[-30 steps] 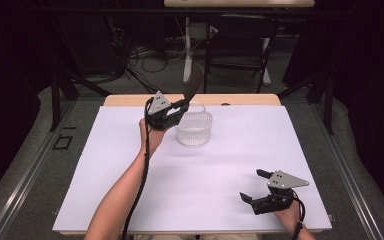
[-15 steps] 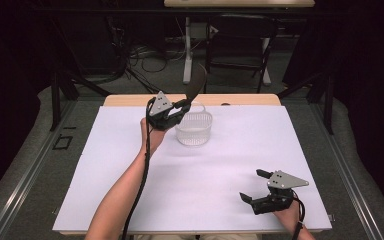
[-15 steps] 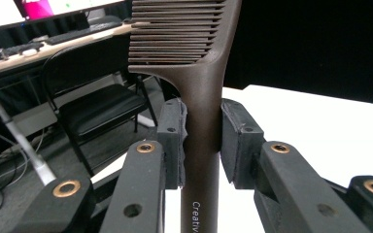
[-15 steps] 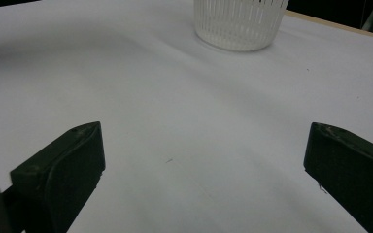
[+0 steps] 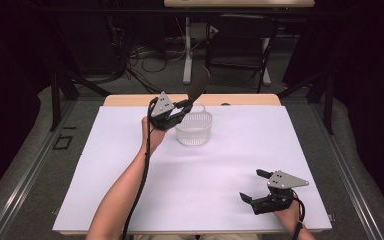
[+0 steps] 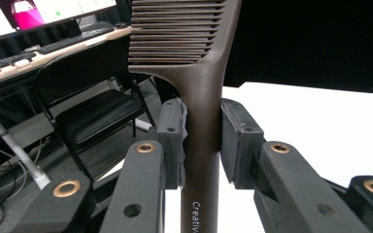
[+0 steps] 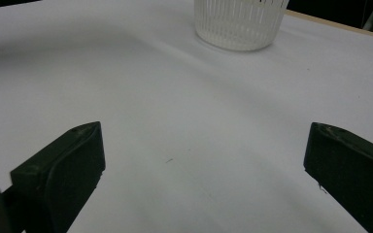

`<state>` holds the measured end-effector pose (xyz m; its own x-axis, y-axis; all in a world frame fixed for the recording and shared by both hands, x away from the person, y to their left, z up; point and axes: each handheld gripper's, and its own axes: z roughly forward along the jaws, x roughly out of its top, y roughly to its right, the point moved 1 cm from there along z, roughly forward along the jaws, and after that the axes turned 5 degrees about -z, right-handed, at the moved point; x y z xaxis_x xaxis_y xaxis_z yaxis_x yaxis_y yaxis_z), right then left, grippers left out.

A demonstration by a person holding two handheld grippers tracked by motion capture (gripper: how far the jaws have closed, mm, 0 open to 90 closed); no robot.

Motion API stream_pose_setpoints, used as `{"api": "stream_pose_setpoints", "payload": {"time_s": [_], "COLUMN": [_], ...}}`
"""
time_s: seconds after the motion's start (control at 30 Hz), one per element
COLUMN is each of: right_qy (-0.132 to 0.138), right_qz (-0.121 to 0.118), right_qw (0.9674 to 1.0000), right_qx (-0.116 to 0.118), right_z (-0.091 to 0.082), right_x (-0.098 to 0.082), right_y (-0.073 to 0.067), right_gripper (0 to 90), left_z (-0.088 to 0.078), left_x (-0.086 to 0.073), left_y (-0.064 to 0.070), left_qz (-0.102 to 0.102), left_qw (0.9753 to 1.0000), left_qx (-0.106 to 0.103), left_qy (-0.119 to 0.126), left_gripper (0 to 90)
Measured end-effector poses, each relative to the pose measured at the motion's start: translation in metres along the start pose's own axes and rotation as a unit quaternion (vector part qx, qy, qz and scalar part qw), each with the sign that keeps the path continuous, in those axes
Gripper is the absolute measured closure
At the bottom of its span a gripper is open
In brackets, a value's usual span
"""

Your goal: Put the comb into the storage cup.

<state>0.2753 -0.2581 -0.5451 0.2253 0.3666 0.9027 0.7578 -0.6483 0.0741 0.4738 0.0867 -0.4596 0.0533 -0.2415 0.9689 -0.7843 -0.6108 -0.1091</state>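
A dark brown comb (image 6: 201,87) stands between the jaws of my left gripper (image 6: 201,141), which is shut on its handle. In the high view my left gripper (image 5: 182,107) holds the comb (image 5: 198,85) tilted up and to the right, over the left rim of a white slatted basket (image 5: 194,129). The basket (image 7: 240,22) also shows at the top of the right gripper view. My right gripper (image 5: 252,185) rests near the table's front right, open, nothing between its jaws (image 7: 201,160).
A white sheet (image 5: 130,165) covers the table, with a wooden strip (image 5: 240,100) at the far edge. Behind the table stand a folding chair (image 6: 92,111), cables and a desk with keyboards (image 6: 53,46).
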Motion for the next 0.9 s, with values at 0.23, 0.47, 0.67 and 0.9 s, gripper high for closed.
{"api": "stream_pose_setpoints", "payload": {"time_s": [0.23, 0.47, 0.67, 0.9], "right_qy": [0.000, 0.000, 0.000, 0.000], "right_qz": [0.000, 0.000, 0.000, -0.001], "right_qw": [1.0000, 1.0000, 1.0000, 1.0000], "right_qx": [-0.001, 0.001, 0.001, 0.000], "right_z": [0.000, 0.000, -0.001, -0.001], "right_x": [0.000, 0.000, 0.000, 0.000], "right_y": [0.000, -0.001, 0.000, 0.000], "right_gripper": [1.0, 1.1, 1.1, 1.1], "left_z": [0.002, 0.007, 0.012, 0.016], "left_x": [-0.001, -0.002, -0.005, -0.008], "left_y": [0.000, 0.002, 0.002, 0.002], "left_qz": [0.004, 0.012, 0.026, 0.032], "left_qw": [1.0000, 0.9999, 0.9993, 0.9984], "left_qx": [0.000, -0.004, -0.020, -0.032], "left_qy": [-0.003, -0.004, -0.017, -0.033], "left_gripper": [72.2, 72.2, 72.2, 72.1]}}
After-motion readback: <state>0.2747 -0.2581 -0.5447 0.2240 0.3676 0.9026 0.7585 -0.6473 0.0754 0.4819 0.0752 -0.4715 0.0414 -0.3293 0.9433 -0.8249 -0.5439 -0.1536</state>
